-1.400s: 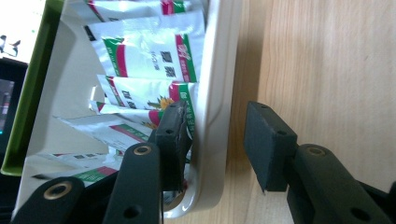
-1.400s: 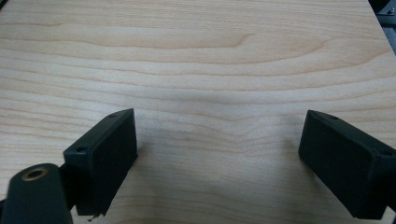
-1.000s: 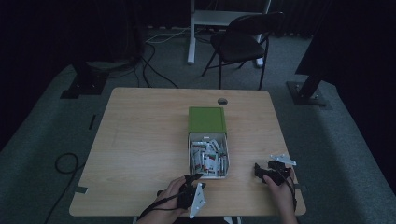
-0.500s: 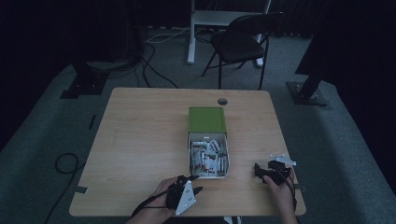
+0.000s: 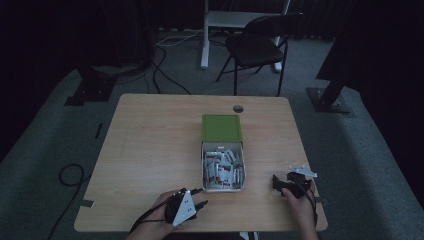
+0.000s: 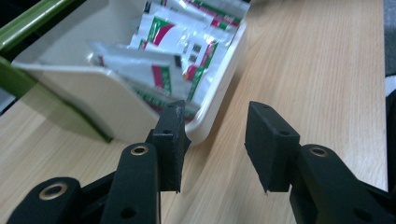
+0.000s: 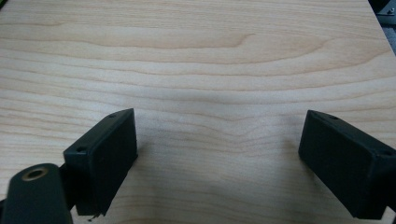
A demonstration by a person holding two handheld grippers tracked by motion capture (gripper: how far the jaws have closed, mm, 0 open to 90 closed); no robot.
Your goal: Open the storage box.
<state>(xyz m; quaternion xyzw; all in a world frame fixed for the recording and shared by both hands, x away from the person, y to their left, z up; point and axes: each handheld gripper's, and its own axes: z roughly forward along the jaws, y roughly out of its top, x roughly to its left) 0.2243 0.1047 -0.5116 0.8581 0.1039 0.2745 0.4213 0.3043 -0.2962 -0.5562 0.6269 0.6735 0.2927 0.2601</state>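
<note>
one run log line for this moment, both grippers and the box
left gripper: open, empty, near box | right gripper: open, empty, over table | packets: in box

Left gripper [image 5: 199,197] shifted left and nearer along the table's near edge, drawn back from the white box [image 5: 223,188] of sachets, jaws apart and empty.

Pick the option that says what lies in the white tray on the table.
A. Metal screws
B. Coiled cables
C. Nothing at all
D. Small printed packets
D: the tray holds a heap of packets printed in white, green and red, which the left claw view shows close up.
</note>
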